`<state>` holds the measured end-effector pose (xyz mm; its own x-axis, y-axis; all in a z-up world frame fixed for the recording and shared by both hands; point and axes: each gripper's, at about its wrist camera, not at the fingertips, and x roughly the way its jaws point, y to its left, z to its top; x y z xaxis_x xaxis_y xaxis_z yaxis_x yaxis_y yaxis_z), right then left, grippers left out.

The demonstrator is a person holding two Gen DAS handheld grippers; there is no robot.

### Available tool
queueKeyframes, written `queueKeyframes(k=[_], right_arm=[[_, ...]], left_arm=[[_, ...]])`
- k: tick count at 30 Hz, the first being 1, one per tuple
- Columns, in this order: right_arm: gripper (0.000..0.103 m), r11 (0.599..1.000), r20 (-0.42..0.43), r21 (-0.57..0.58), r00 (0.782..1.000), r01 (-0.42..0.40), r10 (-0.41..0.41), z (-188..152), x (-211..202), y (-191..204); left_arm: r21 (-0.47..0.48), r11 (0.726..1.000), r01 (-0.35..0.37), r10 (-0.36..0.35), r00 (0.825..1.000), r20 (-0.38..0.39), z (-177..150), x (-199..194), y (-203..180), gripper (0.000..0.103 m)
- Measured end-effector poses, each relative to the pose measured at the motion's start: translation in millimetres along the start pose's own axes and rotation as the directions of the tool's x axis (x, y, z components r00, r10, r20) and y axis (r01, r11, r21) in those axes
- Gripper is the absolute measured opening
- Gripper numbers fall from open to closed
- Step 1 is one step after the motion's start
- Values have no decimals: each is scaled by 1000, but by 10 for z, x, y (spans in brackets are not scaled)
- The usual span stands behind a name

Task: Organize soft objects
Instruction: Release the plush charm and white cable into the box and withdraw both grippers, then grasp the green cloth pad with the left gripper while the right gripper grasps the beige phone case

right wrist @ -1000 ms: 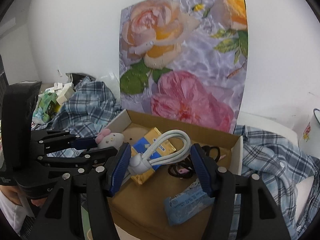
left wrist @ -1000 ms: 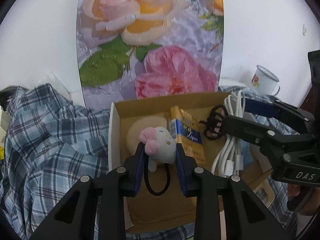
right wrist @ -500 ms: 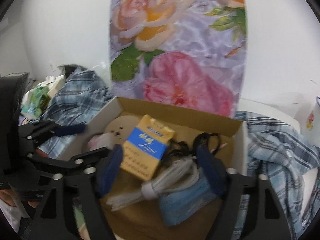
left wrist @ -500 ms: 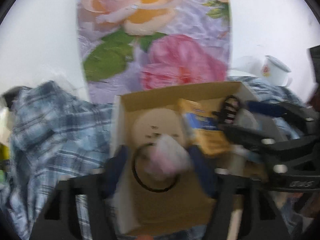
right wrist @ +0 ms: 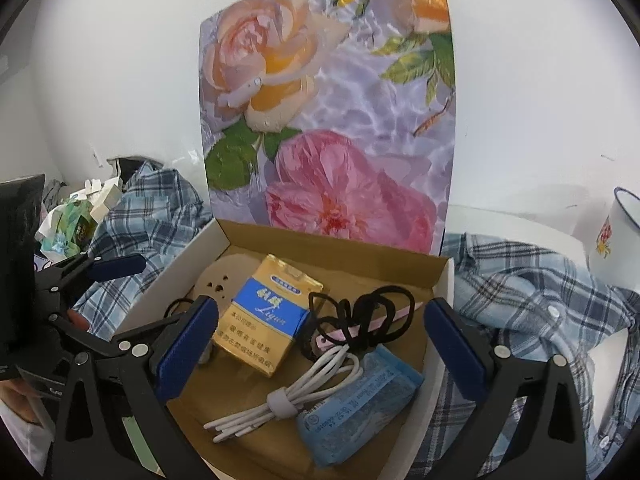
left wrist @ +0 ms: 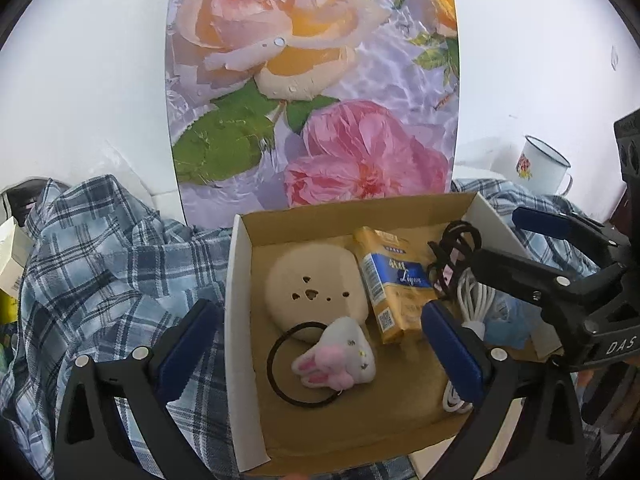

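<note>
Behind my box stands a floral panel [left wrist: 316, 92] with 2 big roses, leaning against the white wall [left wrist: 88, 80]. A plaid shirt [left wrist: 104, 264] is bunched up on both sides. To my right an enamel mug [left wrist: 542, 166] with a flower print stands near the wall. Far left I see crumpled packaging [right wrist: 72, 228].

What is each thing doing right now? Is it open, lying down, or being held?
Left gripper: jaws opening, nothing gripped.
Right gripper: jaws opening, nothing gripped.
Cardboard box: open on top.
Bunny hair tie: lying loose in the box.
White cable: coiled, strapped, lying in the box.
Yellow packet: lying in the box.
Blue tissue pack: lying in the box.
Mug: upright.
</note>
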<state>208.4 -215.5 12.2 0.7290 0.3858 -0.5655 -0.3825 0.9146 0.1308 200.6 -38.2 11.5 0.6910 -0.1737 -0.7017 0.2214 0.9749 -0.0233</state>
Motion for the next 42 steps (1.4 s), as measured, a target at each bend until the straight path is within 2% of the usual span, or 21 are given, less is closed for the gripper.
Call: queueKeyframes(k=[9,14,19,24,32,39,42], right_arm=[[103,1000,58,-6,998,-11,12,106,-214,52],[103,998,104,-28,992,-62,64,176,-366,142],[103,995,147,-69,985,-78,88,274,-564,287],[103,991,208,-116,974,-66,90,375,-952,467],[103,972,254,-230,967,41,20,377,-1589,769],[103,966,288,-256,956,32,45,269,-1981,904],[103,968,291,-249,955,24,51,183,-2040,917]], left_arm=[[-18,1000,14,-13,998,57,67,-228,22,103],[-16,1000,21,-19,995,101,147,-434,29,103],[-2,1000,12,-12,988,156,247,-711,15,103],[-5,1000,14,-12,977,214,348,-1059,-5,103],[21,998,54,-57,959,276,436,-1694,-116,103],[39,999,14,-26,951,309,272,-2065,-294,103],[37,999,17,-27,954,299,189,-2118,-328,103]])
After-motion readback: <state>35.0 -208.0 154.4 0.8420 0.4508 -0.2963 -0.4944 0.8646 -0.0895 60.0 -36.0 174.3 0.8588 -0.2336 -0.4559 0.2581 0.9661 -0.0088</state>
